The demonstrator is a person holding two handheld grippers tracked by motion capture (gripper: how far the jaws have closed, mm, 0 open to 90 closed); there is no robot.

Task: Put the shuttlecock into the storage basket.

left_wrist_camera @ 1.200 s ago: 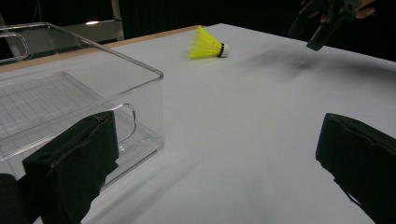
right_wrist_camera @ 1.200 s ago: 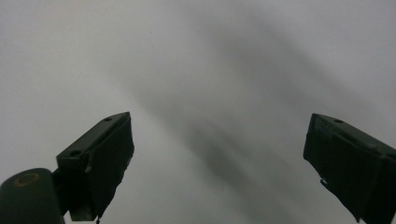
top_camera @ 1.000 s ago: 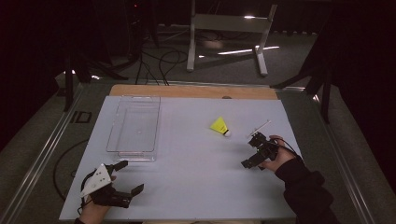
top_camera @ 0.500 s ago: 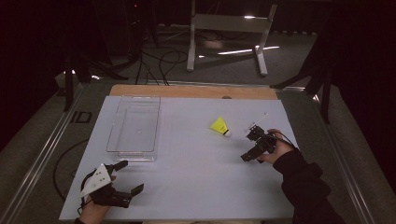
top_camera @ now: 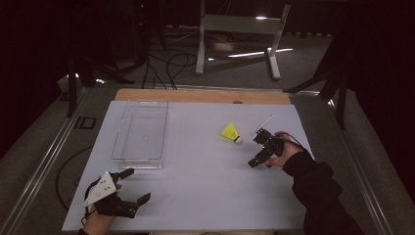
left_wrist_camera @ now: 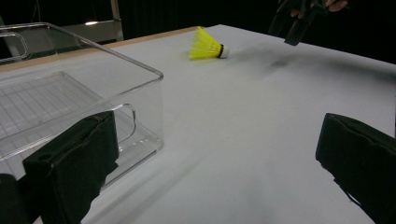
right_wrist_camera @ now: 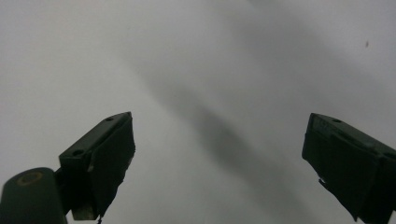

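The counter [top_camera: 195, 196] carries a white sheet. A clear plastic bin [top_camera: 141, 131] sits on its left half, open side up and empty. A yellow shuttlecock [top_camera: 230, 132] lies on its side right of centre, cork end toward the right, well apart from the bin.

The left hand-held gripper [top_camera: 133, 187] rests at the near left corner, just in front of the bin; its jaws stand wide apart with nothing between them.

The right hand-held gripper [top_camera: 258, 149] is held above the sheet just right of the shuttlecock, not touching it. Its jaws are spread wide and empty, angled down over bare sheet.
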